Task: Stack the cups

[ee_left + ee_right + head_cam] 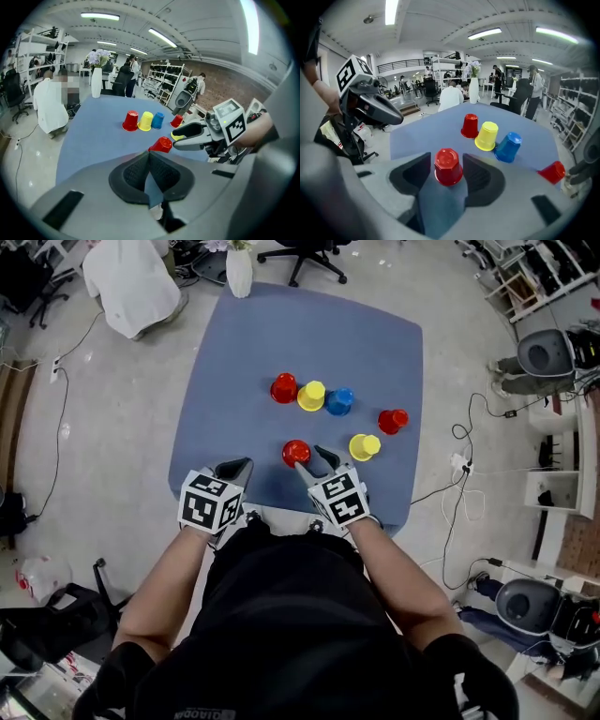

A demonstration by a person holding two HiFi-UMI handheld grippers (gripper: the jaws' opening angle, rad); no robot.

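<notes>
We have the right gripper [446, 178], jaws open, astride the upside-down near red cup [448, 164] at lower centre; left gripper [149, 164] shut, empty.

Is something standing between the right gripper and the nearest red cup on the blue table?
Nothing visible does. The red cup already stands upside down between the open jaws of the right gripper.

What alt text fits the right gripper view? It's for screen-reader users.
An upside-down red cup stands between the open tongs of the right gripper, on a blue table. Beyond it stand a second red cup, a yellow cup and a blue cup in a row; a third red cup lies tipped at the right.
</notes>
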